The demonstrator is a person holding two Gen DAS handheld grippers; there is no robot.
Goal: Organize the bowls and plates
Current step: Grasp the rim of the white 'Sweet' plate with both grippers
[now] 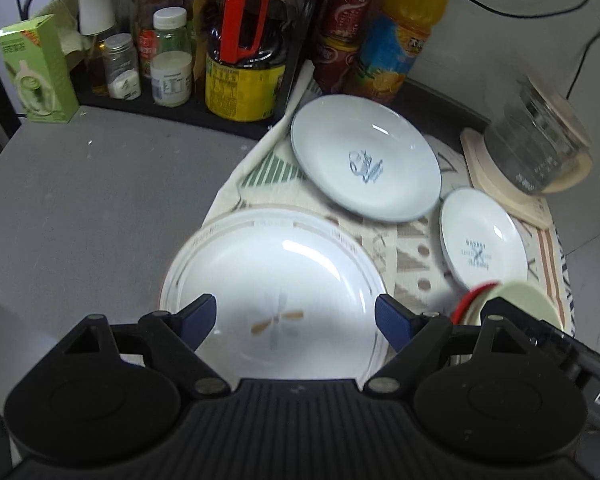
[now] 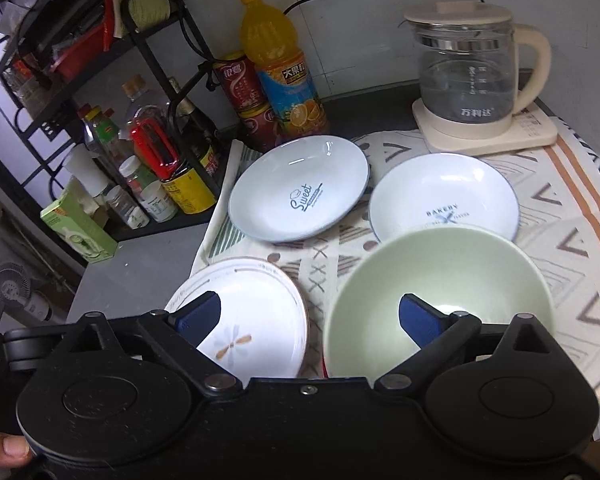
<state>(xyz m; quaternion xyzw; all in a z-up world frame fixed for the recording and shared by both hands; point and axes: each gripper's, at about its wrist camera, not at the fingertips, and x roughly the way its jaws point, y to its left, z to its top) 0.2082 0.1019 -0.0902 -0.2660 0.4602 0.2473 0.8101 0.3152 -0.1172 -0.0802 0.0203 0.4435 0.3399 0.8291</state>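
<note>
A white plate with a dragonfly motif (image 1: 272, 280) lies at the cloth's left edge; my left gripper (image 1: 296, 318) hovers open just above it, empty. It also shows in the right wrist view (image 2: 256, 320). A pale blue "Sweet" dish (image 1: 364, 162) (image 2: 300, 188) and a white "Bakery" dish (image 1: 482, 240) (image 2: 444, 196) lie further back. A pale green bowl (image 2: 440, 292) (image 1: 528, 296) with a red outside sits in front of the Bakery dish. My right gripper (image 2: 312, 320) is open, one finger over the bowl, the other over the dragonfly plate.
A patterned cloth (image 2: 560, 220) covers the right of the grey counter (image 1: 100, 184). A glass kettle (image 2: 472, 76) stands at the back right. A black rack with bottles and jars (image 1: 180, 52), an orange juice bottle (image 2: 284, 72), red cans (image 2: 244, 92) and a green box (image 1: 36, 68) line the back and left.
</note>
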